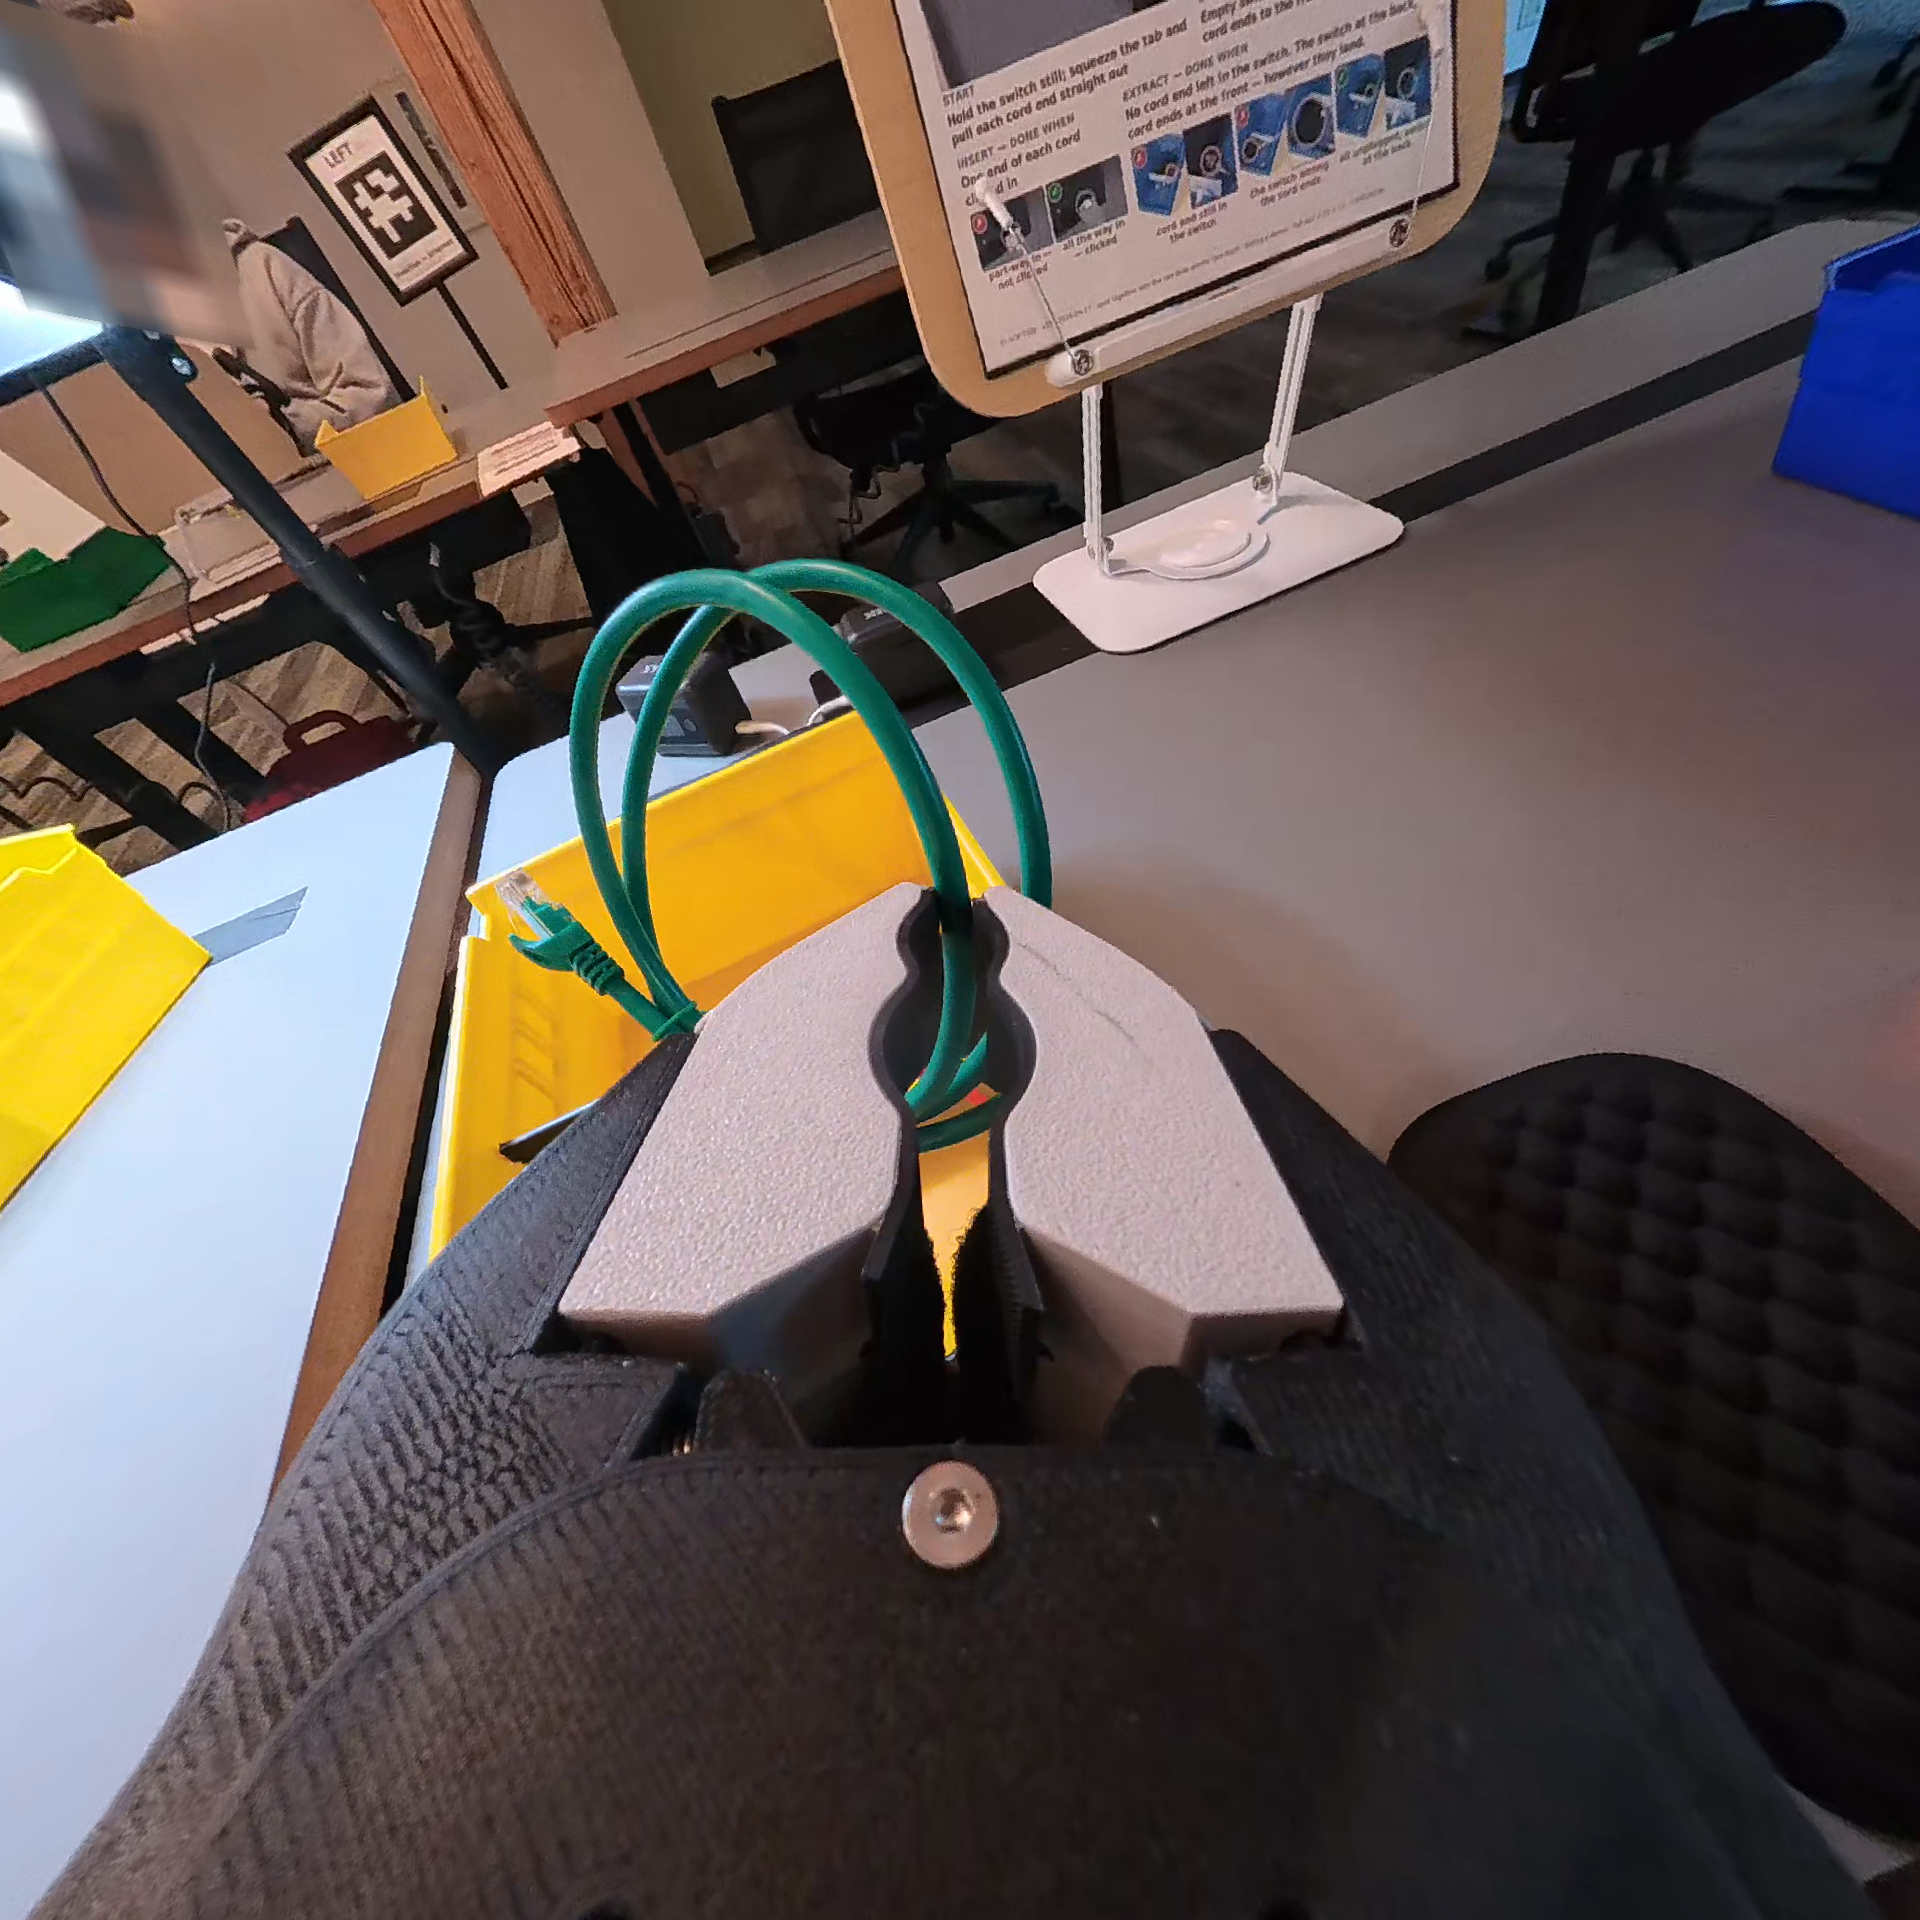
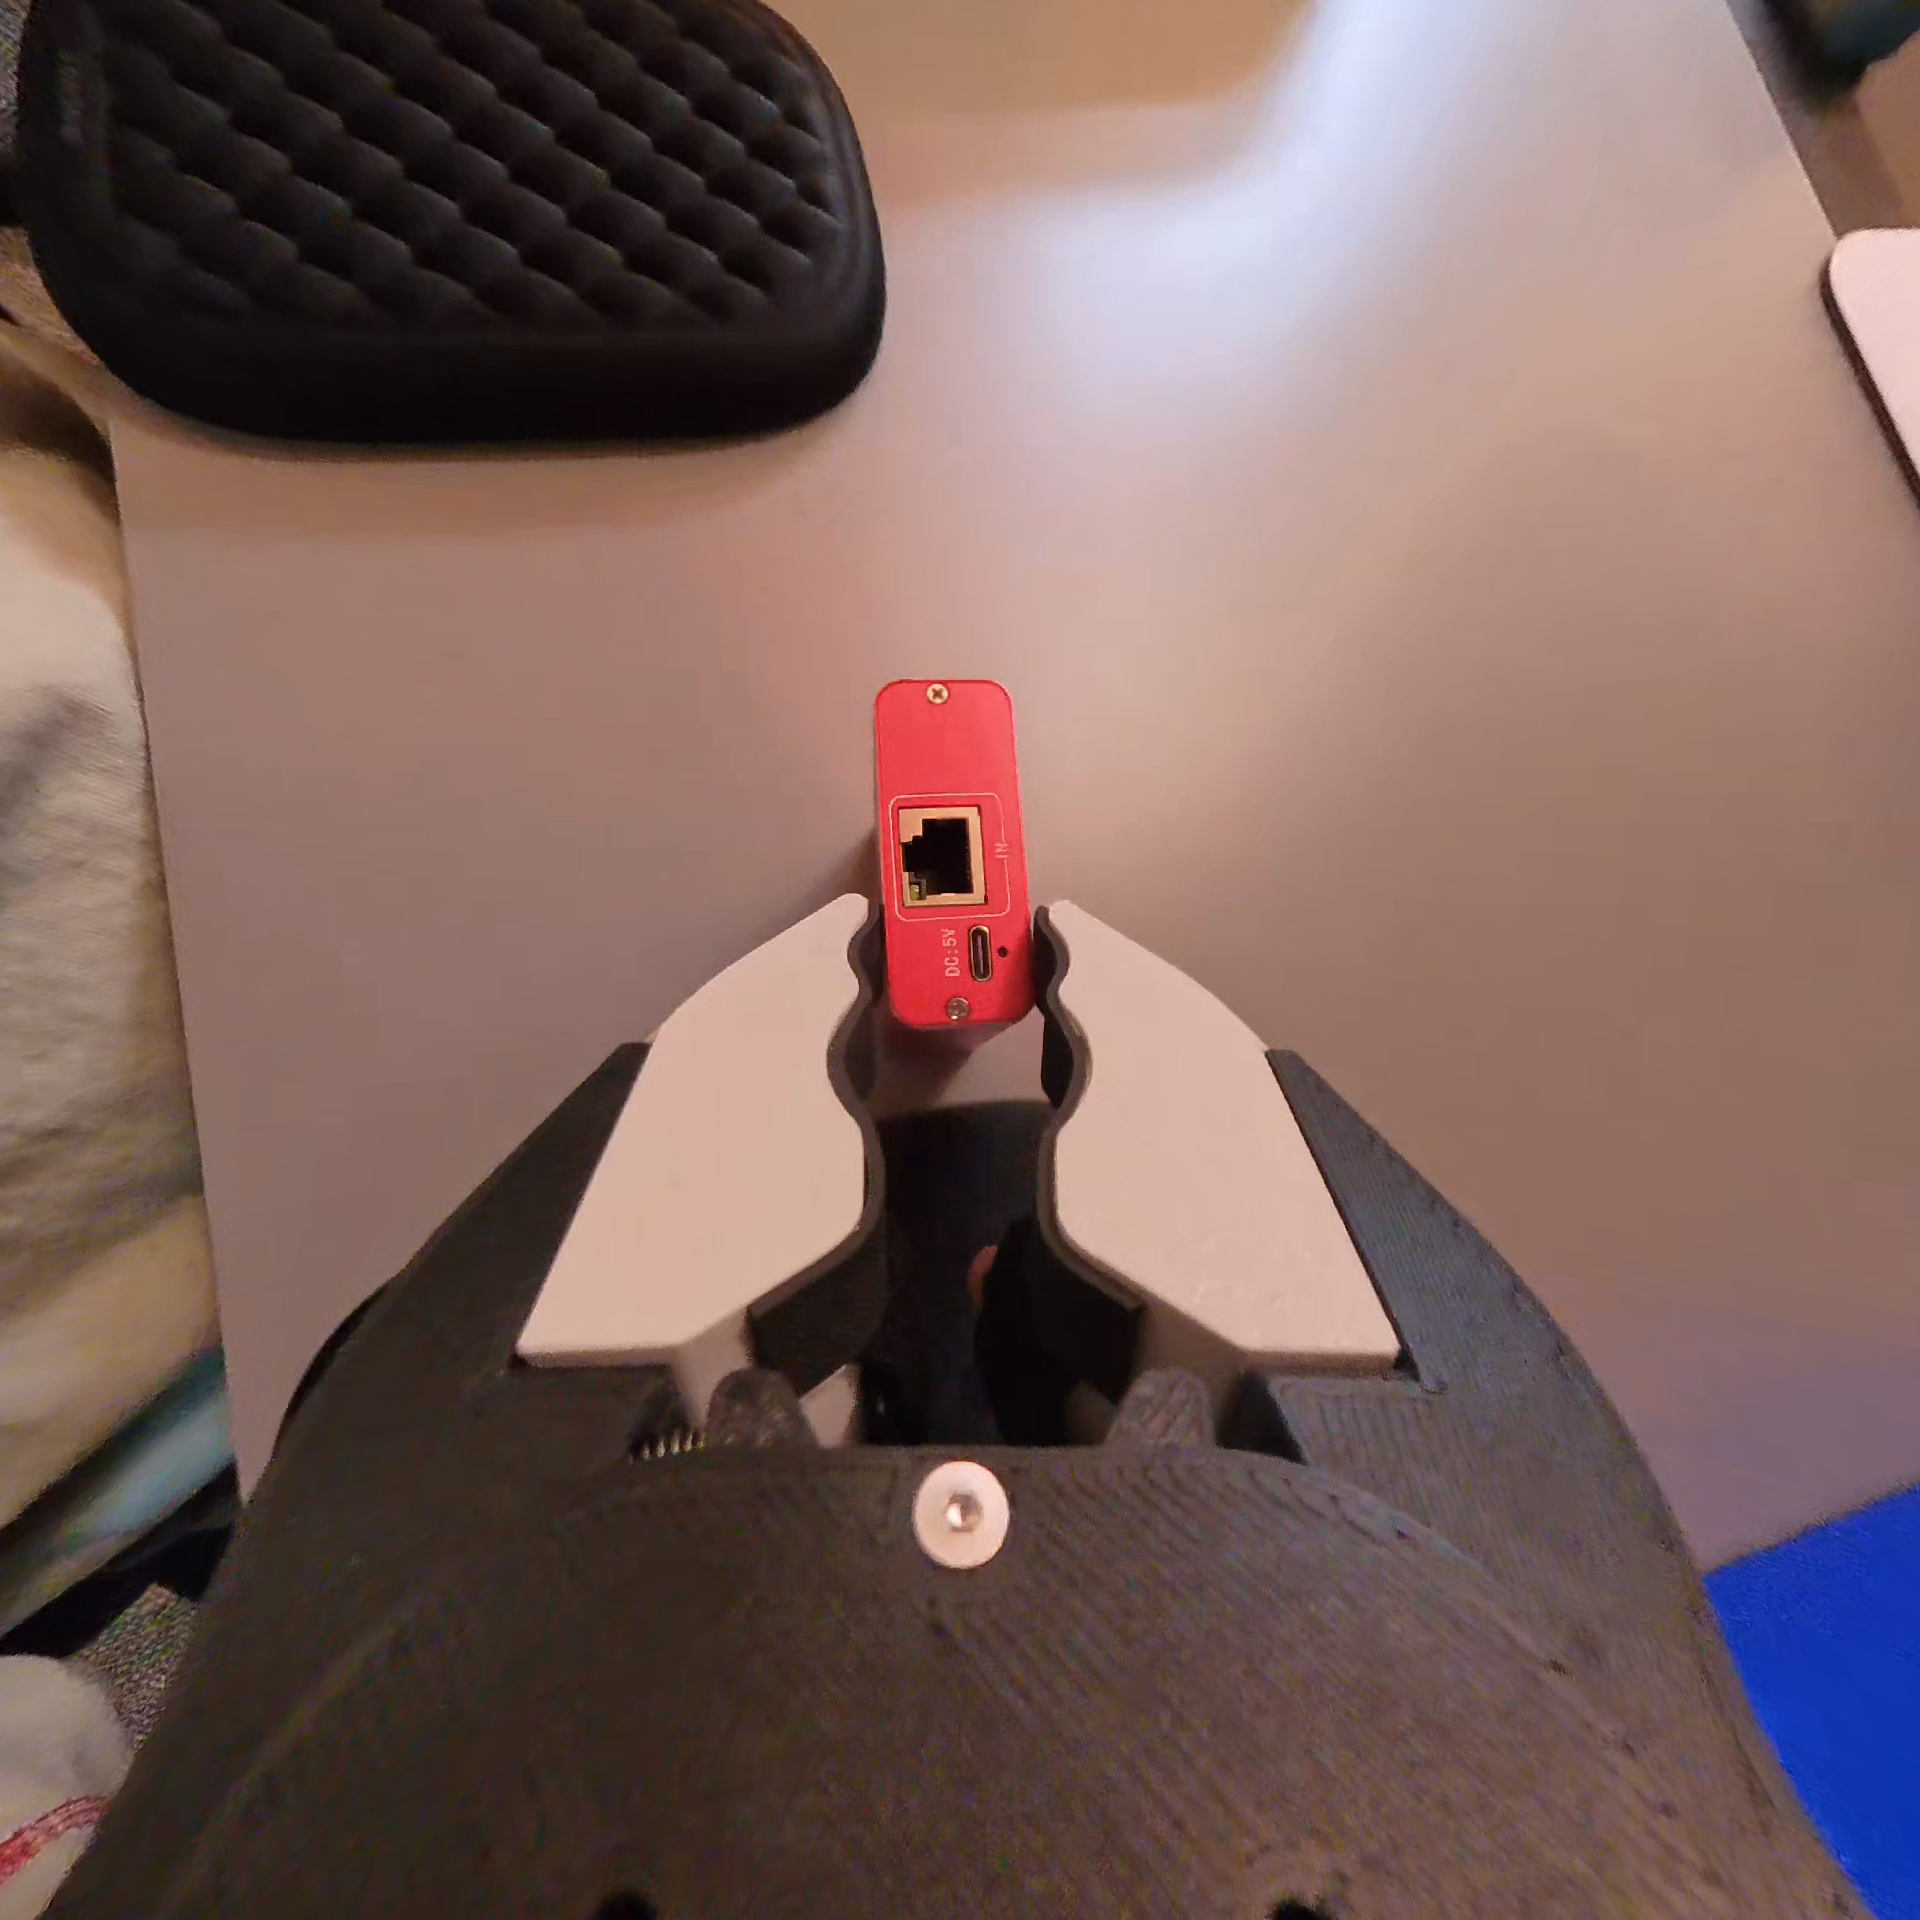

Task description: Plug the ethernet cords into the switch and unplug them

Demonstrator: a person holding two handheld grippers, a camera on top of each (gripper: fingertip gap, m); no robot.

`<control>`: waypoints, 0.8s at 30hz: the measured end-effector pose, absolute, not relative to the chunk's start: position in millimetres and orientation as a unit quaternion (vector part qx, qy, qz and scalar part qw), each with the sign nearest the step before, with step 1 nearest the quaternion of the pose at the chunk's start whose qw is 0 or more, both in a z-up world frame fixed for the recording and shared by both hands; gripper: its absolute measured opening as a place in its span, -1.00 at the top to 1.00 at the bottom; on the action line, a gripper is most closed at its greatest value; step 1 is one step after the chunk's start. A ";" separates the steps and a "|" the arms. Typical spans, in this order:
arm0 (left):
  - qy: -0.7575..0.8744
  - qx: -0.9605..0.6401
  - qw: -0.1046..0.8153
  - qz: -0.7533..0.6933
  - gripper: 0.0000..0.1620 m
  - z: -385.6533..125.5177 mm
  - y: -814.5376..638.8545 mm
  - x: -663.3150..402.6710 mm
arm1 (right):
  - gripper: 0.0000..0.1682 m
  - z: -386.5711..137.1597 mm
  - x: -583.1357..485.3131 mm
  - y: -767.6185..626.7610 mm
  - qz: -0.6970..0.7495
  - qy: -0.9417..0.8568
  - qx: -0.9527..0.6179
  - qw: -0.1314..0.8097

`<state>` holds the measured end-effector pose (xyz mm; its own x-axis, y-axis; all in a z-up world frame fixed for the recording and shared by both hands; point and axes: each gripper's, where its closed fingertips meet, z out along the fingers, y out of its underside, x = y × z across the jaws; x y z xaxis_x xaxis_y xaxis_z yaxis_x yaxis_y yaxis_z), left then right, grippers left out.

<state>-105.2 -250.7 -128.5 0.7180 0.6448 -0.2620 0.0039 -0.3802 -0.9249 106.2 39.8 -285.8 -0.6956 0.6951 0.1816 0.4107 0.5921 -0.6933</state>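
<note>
Warm, even room light falls on the table [image 2: 1351,623], with a soft pale glare patch near its far end in the right wrist view and only faint shadows under the switch [image 2: 951,852]. Both views bend at the edges like a fisheye, so the sign [image 1: 1174,177] and desks lean. The left view is crisp up close; the right view's left margin smears softly.
</note>
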 end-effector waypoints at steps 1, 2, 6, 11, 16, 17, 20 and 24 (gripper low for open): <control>-0.208 -0.770 0.516 0.311 0.93 -127.1 -249.9 -104.0 | 0.67 -285.8 107.9 43.1 0.317 -0.862 -0.325 0.224; -0.205 -0.770 0.518 0.311 0.93 -125.4 -248.5 -102.4 | 0.67 -285.9 109.2 45.4 0.315 -0.861 -0.328 0.225; -0.179 -0.765 0.540 0.302 0.93 -114.3 -235.1 -89.3 | 0.41 -280.8 107.9 47.4 0.328 -0.852 -0.336 0.231; -0.111 -0.770 0.567 0.271 0.93 -100.5 -205.1 -59.0 | 0.19 -237.3 95.8 34.6 0.396 -0.815 -0.311 0.287; -0.011 -0.804 0.537 0.257 0.92 -110.4 -160.8 -20.9 | 0.15 -196.7 84.9 1.5 0.432 -0.794 -0.229 0.361; 0.010 -0.805 0.534 0.258 0.92 -113.5 -150.0 -12.6 | 0.18 -190.2 83.3 -8.5 0.454 -0.784 -0.227 0.357; 0.075 -0.805 0.511 0.293 0.93 -130.9 -117.8 7.9 | 0.10 -161.0 77.9 -42.9 0.605 -0.700 -0.271 0.266; 0.159 -0.769 0.460 0.414 0.93 -157.3 -81.3 22.6 | -0.17 -144.7 58.1 -53.6 0.705 -0.595 -0.354 0.152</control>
<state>22.6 -81.3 -157.3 0.6070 0.1355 -0.7831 -0.6261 -0.5254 -0.5762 58.1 -53.6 -144.7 -0.7039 0.6351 -0.3180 0.2066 -0.2452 -0.9472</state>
